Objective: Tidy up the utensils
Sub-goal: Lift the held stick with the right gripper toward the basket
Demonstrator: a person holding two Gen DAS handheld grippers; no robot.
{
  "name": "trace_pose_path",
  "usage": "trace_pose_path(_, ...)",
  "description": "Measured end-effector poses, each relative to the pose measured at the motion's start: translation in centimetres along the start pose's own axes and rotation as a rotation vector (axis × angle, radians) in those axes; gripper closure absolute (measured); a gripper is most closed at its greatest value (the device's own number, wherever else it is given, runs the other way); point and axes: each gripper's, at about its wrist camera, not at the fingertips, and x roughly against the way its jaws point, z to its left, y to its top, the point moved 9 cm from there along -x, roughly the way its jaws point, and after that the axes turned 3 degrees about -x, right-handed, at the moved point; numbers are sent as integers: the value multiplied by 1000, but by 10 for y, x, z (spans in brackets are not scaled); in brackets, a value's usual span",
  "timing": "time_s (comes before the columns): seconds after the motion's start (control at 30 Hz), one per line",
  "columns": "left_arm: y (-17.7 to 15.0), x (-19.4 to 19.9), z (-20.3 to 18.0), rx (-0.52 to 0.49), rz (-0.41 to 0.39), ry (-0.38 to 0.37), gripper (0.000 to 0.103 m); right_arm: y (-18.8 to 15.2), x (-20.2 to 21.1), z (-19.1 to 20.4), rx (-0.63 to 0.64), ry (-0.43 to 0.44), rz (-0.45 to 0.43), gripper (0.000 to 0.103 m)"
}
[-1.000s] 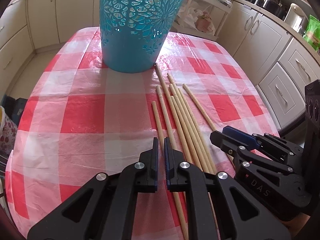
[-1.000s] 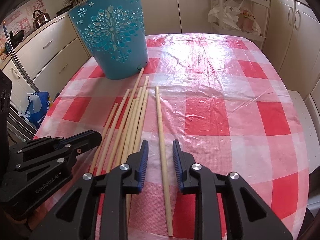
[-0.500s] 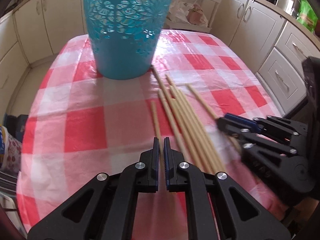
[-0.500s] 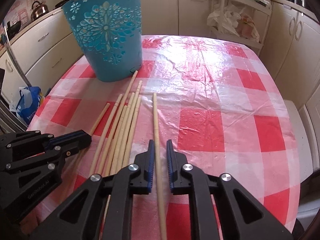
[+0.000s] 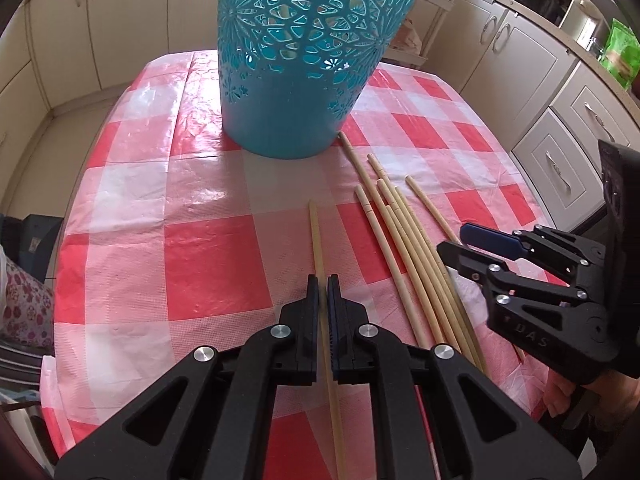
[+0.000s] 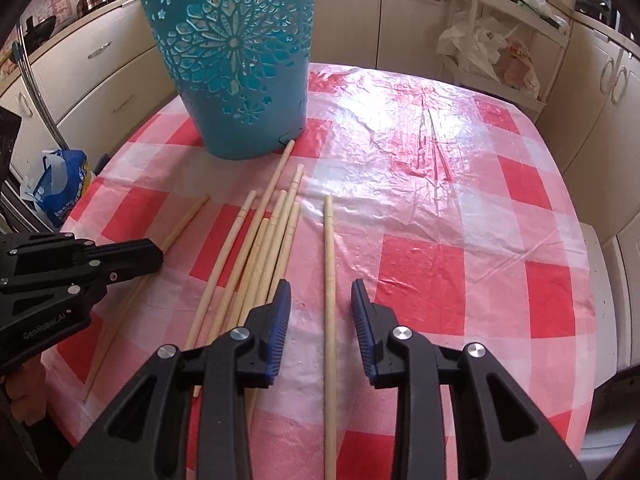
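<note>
A tall blue cut-out basket (image 5: 304,56) stands at the far side of the red-checked table; it also shows in the right wrist view (image 6: 236,60). My left gripper (image 5: 323,292) is shut on one wooden chopstick (image 5: 316,236), which it holds apart from the pile. Several chopsticks (image 5: 408,240) lie in a loose bundle to its right. My right gripper (image 6: 320,308) is open, its jaws on either side of a single chopstick (image 6: 329,248) that lies on the cloth. The bundle (image 6: 264,240) lies left of it.
The table (image 6: 460,200) has a shiny plastic checked cloth and rounded edges. Cream kitchen cabinets (image 5: 532,64) surround it. A blue bag (image 6: 60,184) sits on the floor at the left. A rack with plastic bags (image 6: 492,52) stands behind the table.
My left gripper has drawn its chopstick leftward away from the bundle. My right gripper, nearly shut around the single chopstick half a second ago, has opened wide.
</note>
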Motion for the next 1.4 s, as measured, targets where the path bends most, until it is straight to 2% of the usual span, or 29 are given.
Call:
trace_pose_path(0.07, 0, 0, -1, -1, 0, 5, 98, 2, -1, 3, 19, 6, 5, 82)
trace_pose_path(0.1, 1, -1, -1, 0, 0, 7, 98, 3, -2, 3, 23, 2, 5, 93)
trace_pose_path(0.17, 2, -2, -2, 3, 1, 12, 98, 2, -2, 3, 19, 9, 6, 97)
trace_pose_path(0.37, 5, -5, -7, -2, 12, 26, 95, 3, -1, -6, -75, 74, 19, 97)
trace_pose_path(0.6, 7, -10, -12, -47, 21, 57, 95, 4, -4, -8, -63, 60, 36, 97)
trace_pose_path(0.77, 8, -11, -13, -72, 38, 75, 95, 4, -5, -2, -4, 30, 54, 97)
trace_pose_path(0.83, 8, -11, -13, -87, 35, 89, 98, 4, -5, -3, -16, 41, 56, 97)
trace_pose_path(0.9, 7, -10, -14, -70, 36, 66, 99, 3, -2, -6, -67, 75, 58, 97)
trace_pose_path(1.03, 7, 8, -12, -36, -14, 50, 99, 1, 24, -10, -192, 160, -1, 97)
trace_pose_path(1.2, 10, 45, -16, 4, -134, 1, 99, -8, 61, -3, -340, 285, -96, 97)
trace_pose_path(1.4, 12, 85, -24, 27, -242, 10, 99, -3, 100, 13, -364, 342, -216, 97)
